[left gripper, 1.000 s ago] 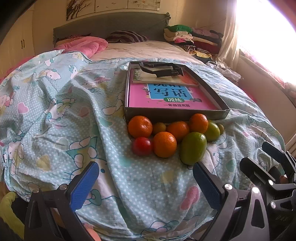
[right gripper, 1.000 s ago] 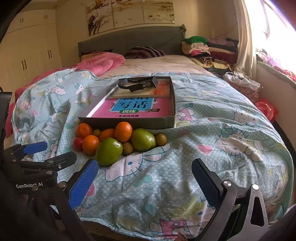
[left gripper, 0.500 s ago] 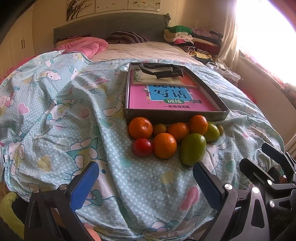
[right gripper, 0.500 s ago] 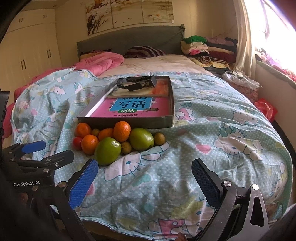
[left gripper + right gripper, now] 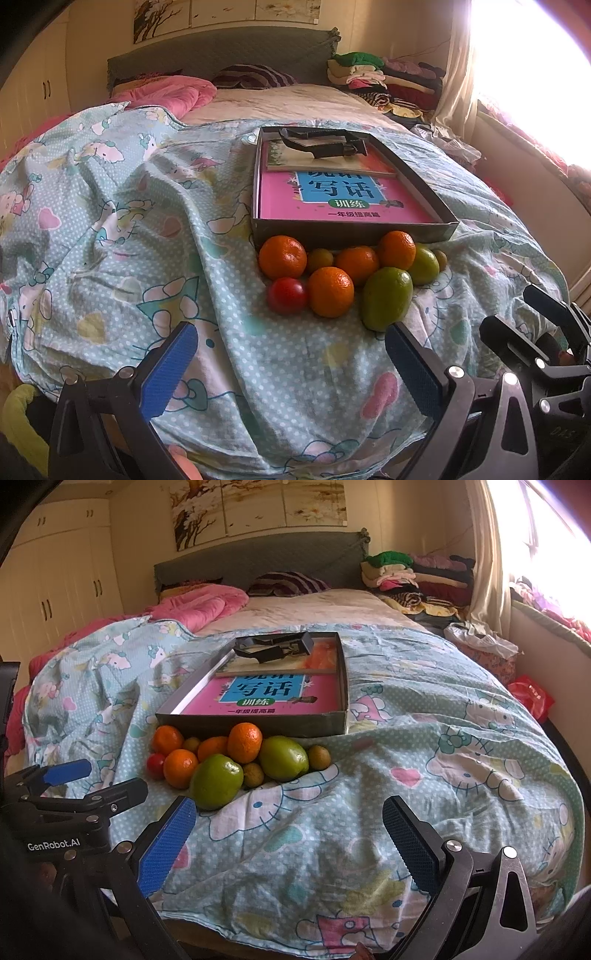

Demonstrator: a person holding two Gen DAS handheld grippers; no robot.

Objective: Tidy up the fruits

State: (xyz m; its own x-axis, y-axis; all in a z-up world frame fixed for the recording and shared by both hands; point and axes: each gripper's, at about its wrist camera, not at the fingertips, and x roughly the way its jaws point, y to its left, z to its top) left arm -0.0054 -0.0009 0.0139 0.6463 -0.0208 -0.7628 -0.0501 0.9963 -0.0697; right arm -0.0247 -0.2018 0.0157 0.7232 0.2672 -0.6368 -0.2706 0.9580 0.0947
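Fruits [image 5: 332,280] beyond left hand-held gripper [image 5: 291,362]

Fruits [image 5: 343,280] on bedspread [image 5: 110,221], touching box [image 5: 351,227] front wall.

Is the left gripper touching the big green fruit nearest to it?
Apart. In the right wrist view the left gripper stands off to the side of the green fruit, with a strip of the bedsheet visible between them.

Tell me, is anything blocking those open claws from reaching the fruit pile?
Nothing visible does. Only bare bedsheet lies between the left gripper, the right gripper and the fruit pile.
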